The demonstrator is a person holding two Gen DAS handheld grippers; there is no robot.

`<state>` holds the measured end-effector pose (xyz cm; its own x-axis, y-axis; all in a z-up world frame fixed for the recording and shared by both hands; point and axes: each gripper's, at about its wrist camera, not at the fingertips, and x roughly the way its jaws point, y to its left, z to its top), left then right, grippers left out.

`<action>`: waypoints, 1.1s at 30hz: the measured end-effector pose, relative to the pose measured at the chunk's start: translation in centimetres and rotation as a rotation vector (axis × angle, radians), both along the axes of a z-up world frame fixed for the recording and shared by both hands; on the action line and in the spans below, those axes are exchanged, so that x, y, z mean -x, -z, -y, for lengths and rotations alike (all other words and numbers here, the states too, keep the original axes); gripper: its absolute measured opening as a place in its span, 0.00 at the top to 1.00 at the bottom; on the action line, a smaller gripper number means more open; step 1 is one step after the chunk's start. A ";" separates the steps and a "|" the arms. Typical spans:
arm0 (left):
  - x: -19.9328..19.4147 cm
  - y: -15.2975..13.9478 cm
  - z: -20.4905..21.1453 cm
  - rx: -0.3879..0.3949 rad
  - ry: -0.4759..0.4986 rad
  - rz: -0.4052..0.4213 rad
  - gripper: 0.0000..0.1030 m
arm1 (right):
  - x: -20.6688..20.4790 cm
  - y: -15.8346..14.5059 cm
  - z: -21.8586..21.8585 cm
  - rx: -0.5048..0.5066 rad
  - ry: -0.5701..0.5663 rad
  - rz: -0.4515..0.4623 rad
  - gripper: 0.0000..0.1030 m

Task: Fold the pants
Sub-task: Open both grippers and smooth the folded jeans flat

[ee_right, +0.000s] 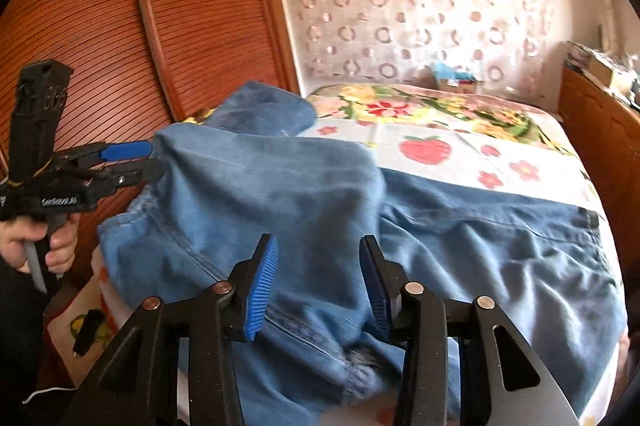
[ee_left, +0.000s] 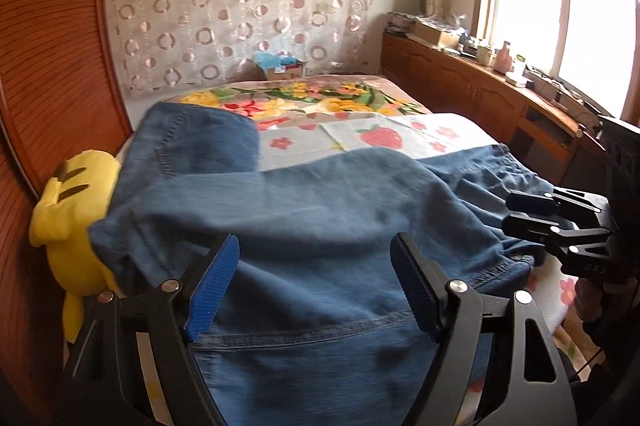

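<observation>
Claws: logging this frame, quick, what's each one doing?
Left claw: open, over the pants, holding nothing.
Right claw: open, holding nothing.

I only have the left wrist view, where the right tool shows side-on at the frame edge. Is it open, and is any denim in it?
Observer: Open. In the right wrist view the right tool has its pads spread above the pants, with nothing pinched.
Operator: What lies nearest to it?
Observer: A gathered elastic cuff, low between the fingers, close to the camera.
Operator: How does my left tool look from there?
Observer: The left tool reaches the left edge of the pants with its fingers apart. I cannot tell whether they touch the fabric.
</observation>
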<state>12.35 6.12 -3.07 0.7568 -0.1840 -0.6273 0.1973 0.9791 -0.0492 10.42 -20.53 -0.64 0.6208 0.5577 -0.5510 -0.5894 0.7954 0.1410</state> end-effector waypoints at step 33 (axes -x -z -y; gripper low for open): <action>-1.1 7.8 7.3 -0.017 0.072 -0.141 0.23 | 2.0 -0.2 14.8 0.056 0.465 -0.024 0.47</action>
<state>13.41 -1.18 -10.88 0.6459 -0.2227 -0.7302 0.2591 0.9637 -0.0647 8.39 -35.37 -0.40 0.7843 0.1926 -0.5897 -0.1656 0.9811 0.1001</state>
